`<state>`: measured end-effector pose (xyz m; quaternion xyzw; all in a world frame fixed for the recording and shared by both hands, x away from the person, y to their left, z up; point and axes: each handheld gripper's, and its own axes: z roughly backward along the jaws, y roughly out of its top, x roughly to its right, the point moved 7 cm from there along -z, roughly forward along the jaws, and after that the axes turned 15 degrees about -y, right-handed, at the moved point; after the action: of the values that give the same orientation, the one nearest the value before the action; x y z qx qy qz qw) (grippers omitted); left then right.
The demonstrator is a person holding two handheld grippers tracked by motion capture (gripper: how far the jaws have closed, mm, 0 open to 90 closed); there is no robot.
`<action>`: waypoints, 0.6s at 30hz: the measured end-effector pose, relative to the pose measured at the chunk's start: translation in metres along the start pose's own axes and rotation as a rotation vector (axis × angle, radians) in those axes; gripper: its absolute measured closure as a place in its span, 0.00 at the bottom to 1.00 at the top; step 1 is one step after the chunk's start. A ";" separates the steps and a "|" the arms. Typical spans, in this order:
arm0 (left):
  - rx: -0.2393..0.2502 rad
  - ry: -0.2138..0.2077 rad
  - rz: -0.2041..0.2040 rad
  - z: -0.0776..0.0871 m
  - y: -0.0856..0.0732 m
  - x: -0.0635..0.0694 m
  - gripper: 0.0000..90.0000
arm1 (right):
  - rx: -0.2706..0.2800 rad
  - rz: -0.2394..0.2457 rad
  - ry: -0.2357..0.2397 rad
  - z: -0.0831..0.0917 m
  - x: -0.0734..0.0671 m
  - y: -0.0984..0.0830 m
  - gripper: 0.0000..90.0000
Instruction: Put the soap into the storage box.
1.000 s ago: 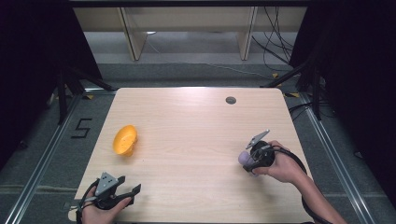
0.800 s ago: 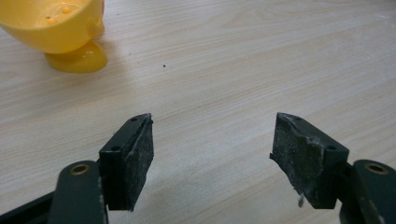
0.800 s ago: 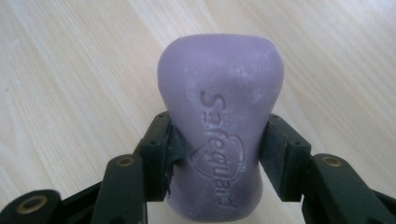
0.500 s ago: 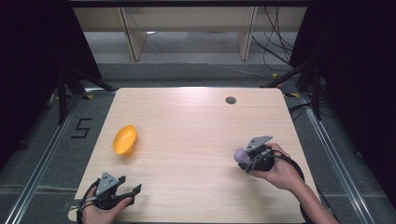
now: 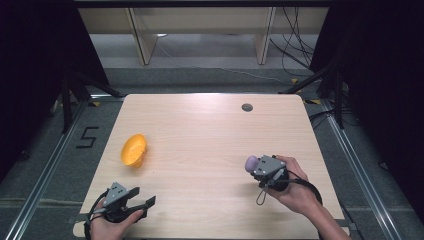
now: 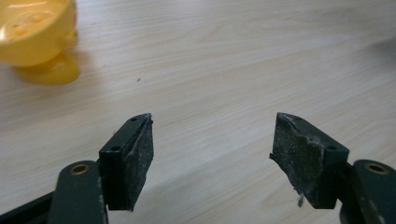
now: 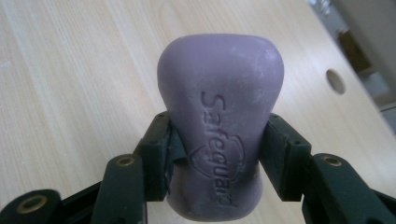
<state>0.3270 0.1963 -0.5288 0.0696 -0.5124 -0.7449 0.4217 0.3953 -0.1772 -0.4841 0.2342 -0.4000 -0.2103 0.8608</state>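
- Wooden table [image 5: 200, 130], seen from above: yellow bowl [image 5: 134, 149] tipped on its side at left, nothing in it.
- Left gripper [image 5: 145, 202]: jaws apart, holding nothing, resting near the front edge.
- Right gripper [image 5: 254, 166]: jaws clamped on purple soap bar [image 7: 219, 126], well apart from the bowl; pickup judged done, delivery remaining.

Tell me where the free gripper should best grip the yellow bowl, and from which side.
Probably the raised rim: the yellow bowl lies tipped on its side, mouth up and right. The open left gripper could come from the front, one jaw inside the wall.
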 end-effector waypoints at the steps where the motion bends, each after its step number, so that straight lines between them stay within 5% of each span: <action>1: 0.000 -0.023 -0.005 -0.003 0.007 0.005 0.32 | 0.010 0.015 -0.016 0.002 -0.002 0.002 0.56; 5: 0.002 -0.080 -0.057 -0.013 0.034 0.020 0.33 | 0.065 0.086 -0.069 0.012 -0.010 0.015 0.56; 10: -0.009 -0.187 -0.122 -0.036 0.076 0.055 0.33 | 0.101 0.127 -0.109 0.020 -0.019 0.026 0.56; 12: -0.018 -0.194 -0.131 -0.039 0.080 0.060 0.33 | 0.098 0.121 -0.117 0.022 -0.024 0.029 0.56; 14: -0.053 -0.251 -0.185 -0.056 0.095 0.083 0.32 | 0.104 0.135 -0.119 0.022 -0.027 0.032 0.56; 18: -0.103 -0.309 -0.209 -0.076 0.102 0.107 0.32 | 0.105 0.143 -0.114 0.021 -0.035 0.035 0.56</action>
<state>0.3565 0.0553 -0.4451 -0.0145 -0.5223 -0.8116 0.2613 0.3640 -0.1351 -0.4732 0.2376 -0.4747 -0.1400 0.8359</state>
